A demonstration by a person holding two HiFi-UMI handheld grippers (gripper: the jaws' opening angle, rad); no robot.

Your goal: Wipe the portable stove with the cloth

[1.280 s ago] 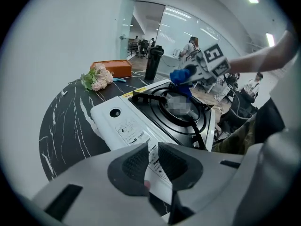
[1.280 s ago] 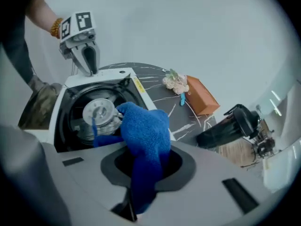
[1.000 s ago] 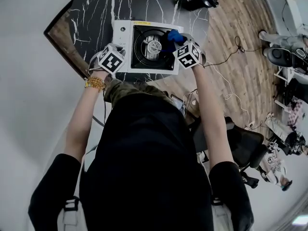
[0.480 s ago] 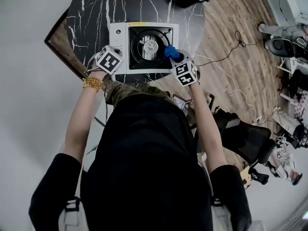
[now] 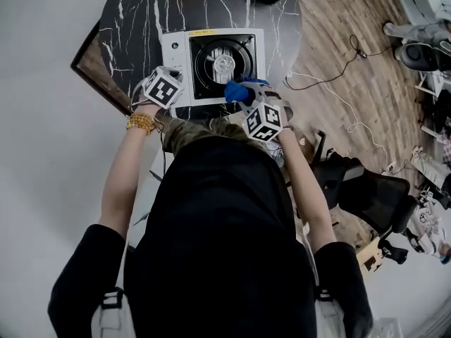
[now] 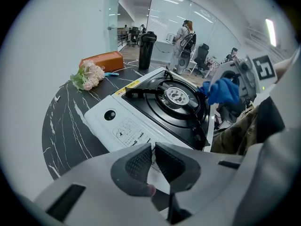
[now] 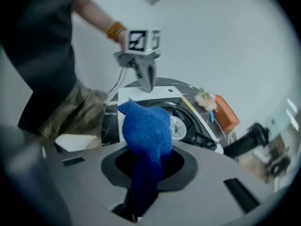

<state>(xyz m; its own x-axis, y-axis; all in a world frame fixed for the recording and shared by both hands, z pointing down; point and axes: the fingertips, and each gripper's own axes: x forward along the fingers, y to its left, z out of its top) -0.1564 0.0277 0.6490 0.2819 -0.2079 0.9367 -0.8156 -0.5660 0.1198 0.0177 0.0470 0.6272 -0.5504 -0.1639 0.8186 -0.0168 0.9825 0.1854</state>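
Clamping blue cloth [image 7: 146,126] at near edge of portable stove [image 5: 176,49]: right gripper [image 7: 143,165]; left gripper [image 6: 153,158], jaws just closed in, pinches front-left rim.

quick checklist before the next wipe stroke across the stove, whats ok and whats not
1. Grip: ok. The right gripper is shut on the blue cloth, with a tuft poking out past its jaws.
2. Cloth contact: cannot tell. In the head view the cloth is at the near rim of the portable stove, but touch doesn't show.
3. Stove steadied: cannot tell. The left gripper has just been closing its jaws at the near left corner, and a pinch on the rim doesn't show.
4. Stove flat on the table: ok.
5. Burner free of loose items: ok.
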